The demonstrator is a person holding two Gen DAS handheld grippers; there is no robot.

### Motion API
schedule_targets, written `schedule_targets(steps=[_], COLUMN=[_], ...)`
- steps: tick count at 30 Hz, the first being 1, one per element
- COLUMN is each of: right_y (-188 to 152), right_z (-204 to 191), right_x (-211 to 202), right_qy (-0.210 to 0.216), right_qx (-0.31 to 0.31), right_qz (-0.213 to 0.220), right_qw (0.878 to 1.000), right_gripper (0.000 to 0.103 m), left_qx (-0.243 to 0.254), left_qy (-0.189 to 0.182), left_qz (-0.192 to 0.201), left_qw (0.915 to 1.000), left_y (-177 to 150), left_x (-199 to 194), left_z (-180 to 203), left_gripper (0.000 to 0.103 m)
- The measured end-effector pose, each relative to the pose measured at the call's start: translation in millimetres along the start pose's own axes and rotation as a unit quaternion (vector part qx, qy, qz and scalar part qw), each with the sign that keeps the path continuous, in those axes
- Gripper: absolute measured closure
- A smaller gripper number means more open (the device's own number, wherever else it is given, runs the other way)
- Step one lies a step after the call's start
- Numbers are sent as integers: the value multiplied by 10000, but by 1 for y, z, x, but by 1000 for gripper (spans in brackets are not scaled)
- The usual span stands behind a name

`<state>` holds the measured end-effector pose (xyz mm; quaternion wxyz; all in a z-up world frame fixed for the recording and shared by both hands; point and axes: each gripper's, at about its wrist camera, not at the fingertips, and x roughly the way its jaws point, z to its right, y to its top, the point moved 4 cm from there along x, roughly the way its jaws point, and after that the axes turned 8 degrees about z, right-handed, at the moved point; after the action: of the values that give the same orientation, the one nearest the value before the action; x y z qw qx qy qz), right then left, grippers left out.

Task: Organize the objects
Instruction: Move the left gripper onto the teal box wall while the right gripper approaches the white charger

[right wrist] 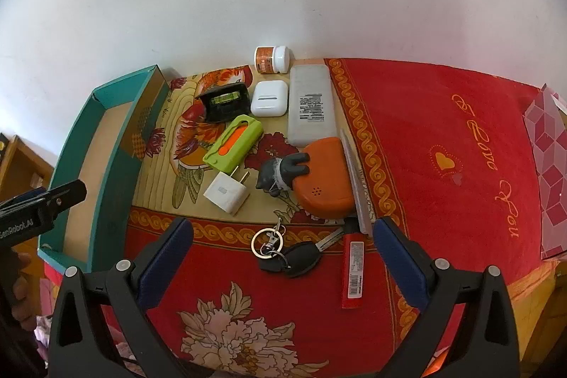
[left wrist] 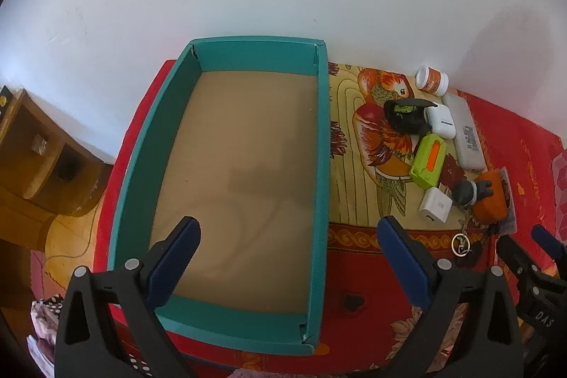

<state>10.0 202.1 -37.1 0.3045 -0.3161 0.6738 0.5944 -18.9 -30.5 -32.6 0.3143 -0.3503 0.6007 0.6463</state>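
Both grippers hang empty, fingers spread wide: the left gripper (left wrist: 283,257) over the bare teal box (left wrist: 324,165), the right gripper (right wrist: 283,257) above the key (right wrist: 294,259) and red lighter (right wrist: 353,271) on the red cloth (right wrist: 425,137). Nothing is sorted yet; I'd say the next move is dropping onto 1 item.

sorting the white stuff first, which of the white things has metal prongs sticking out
The white plug adapter, the cube nearest the right claw. Two prongs stick out of it toward the green case; the earbud case and jar have none.
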Motion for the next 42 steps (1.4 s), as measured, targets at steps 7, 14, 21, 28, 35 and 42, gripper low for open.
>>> schedule_targets(steps=[7, 14, 21, 28, 35, 42], right_y=[0, 3, 3, 4, 5, 0], right_z=[-9, -14, -20, -24, -28, -40], right_x=[-1, 0, 1, 1, 1, 5], right_qy=[-29, -86, -136, -179, -203, -154], right_qx=[-70, -88, -113, -85, -68, -42], right_qz=[25, 36, 34, 42, 38, -70], right_qw=[10000, 9999, 9998, 9998, 9998, 9998], right_gripper=[0, 0, 0, 0, 0, 0], left_qx=[-135, -150, -382, -373, -516, -621], left_qy=[206, 290, 383, 494, 612, 804], left_qz=[140, 165, 163, 174, 145, 77], left_qw=[9996, 9993, 9984, 9979, 9967, 9948], left_y=[2, 3, 2, 1, -2, -9], left_x=[-4, -5, -2, -2, -1, 2], left_z=[-3, -10, -19, -30, -49, -75], left_gripper=[2, 2, 2, 2, 2, 2])
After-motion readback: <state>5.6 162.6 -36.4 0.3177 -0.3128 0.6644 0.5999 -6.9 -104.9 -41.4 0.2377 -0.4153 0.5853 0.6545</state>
